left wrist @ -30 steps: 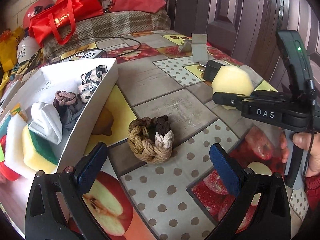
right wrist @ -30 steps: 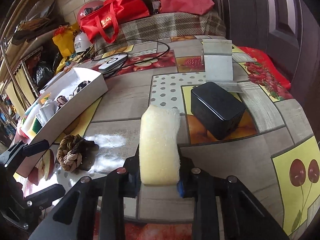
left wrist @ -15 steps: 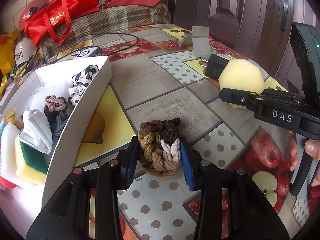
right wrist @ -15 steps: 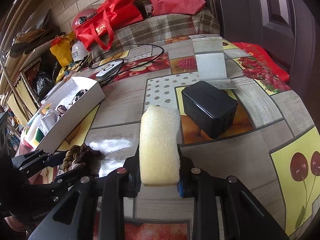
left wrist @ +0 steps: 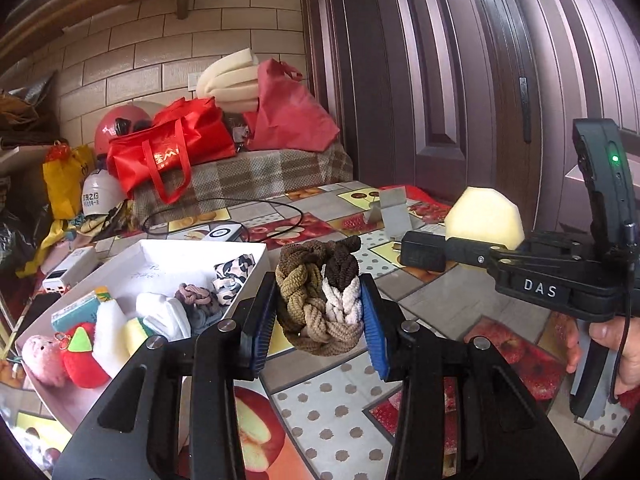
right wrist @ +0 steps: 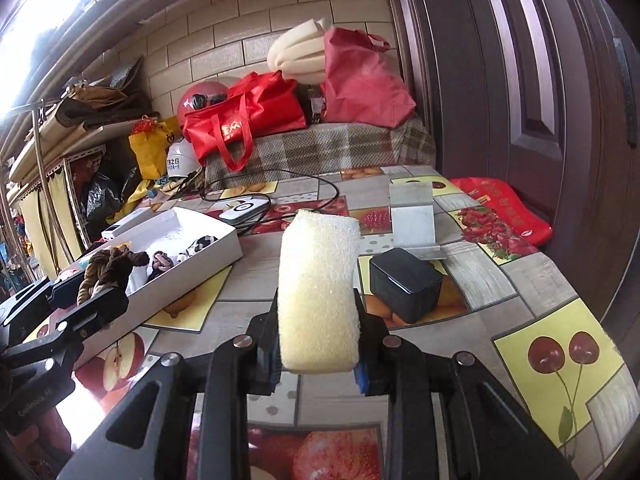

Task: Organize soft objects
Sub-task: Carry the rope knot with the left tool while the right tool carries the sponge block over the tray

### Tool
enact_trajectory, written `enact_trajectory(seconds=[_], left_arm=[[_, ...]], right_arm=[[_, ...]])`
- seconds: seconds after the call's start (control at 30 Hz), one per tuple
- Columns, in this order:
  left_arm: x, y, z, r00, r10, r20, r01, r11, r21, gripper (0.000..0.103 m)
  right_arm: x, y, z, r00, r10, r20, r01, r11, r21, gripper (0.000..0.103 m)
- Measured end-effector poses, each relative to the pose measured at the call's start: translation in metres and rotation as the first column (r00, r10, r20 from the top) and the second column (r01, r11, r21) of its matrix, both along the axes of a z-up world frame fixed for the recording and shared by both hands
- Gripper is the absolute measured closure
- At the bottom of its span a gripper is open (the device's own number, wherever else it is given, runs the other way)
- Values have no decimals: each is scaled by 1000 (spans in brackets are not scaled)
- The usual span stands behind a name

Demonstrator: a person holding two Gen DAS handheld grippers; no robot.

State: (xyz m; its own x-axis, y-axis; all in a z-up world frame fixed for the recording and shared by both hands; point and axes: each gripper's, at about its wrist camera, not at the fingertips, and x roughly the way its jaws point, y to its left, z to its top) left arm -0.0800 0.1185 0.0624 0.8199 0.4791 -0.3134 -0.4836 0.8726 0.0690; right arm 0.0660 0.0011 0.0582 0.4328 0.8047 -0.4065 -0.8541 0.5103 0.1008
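Observation:
My left gripper (left wrist: 320,320) is shut on a braided brown and white scrunchie (left wrist: 320,292) and holds it in the air, just right of the white box (left wrist: 256,256). The box holds scrunchies, sponges, white cloths and small plush toys. My right gripper (right wrist: 318,344) is shut on a pale yellow sponge (right wrist: 318,288) and holds it above the table. In the left wrist view the sponge (left wrist: 486,218) and right gripper (left wrist: 448,250) are at the right. In the right wrist view the scrunchie (right wrist: 108,266) and left gripper (right wrist: 90,294) hang before the box (right wrist: 208,250) at the left.
A black box (right wrist: 404,282) and a white folded stand (right wrist: 412,216) sit on the fruit-print tablecloth (right wrist: 520,280) ahead of my right gripper. A white charger with a black cable (right wrist: 244,210) lies behind the white box. Red bags (left wrist: 172,148) and a helmet lie on a bench beyond.
My left gripper closed on the braided scrunchie and lifted it off the table toward the box. My right gripper rose a little with the sponge held.

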Motion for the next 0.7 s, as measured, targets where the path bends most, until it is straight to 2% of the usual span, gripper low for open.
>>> enact_trajectory(seconds=[0.2,0.7], left_arm=[[-14,12,1,999,46,24,-45,998,-48,64],[-40,16,-1,996,77,37,-75,996,-44,64]], right_arm=[[-33,3,4,994,54,94,-53,999,-11,76],[-73,40,-1,982,164,90,-160,986,-50,76]])
